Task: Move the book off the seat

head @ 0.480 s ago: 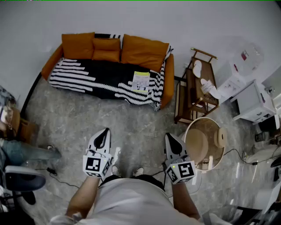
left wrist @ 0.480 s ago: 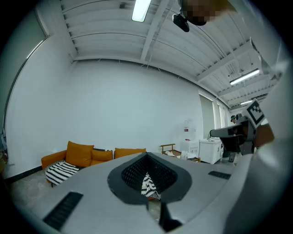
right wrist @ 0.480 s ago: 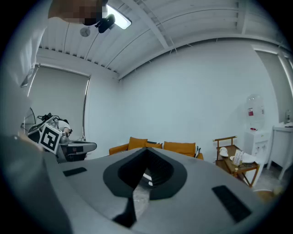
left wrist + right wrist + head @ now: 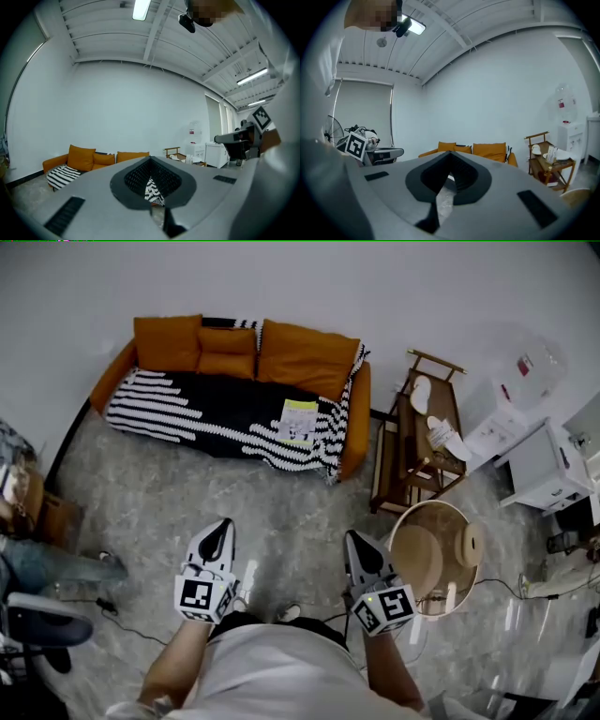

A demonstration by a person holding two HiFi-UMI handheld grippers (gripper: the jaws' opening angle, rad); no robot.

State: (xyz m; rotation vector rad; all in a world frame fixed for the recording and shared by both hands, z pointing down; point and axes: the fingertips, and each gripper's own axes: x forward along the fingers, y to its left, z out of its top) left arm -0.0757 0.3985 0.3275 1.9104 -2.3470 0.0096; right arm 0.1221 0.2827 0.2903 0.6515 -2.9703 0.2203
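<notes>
1. The floor is grey and marbled, and the person stands on it facing a white wall.
2. The sofa is orange and stands against that wall, with cushions along its back.
3. A black-and-white striped throw covers the whole seat and hangs over the front edge.
4. A wooden rack stands just beside the sofa's right end, with pale things on its shelves.
5. A round tub sits on the floor in front of the rack, near the right tool.
6. The left tool is held level over the floor and points at the sofa. Its jaws are together with nothing between them.
7. The right tool is held beside it, well apart from the sofa. Its jaws are also closed and it holds nothing.
8. The book lies flat on the throw, on the right part of the seat, with its pale cover up. Neither tool touches it.
</notes>
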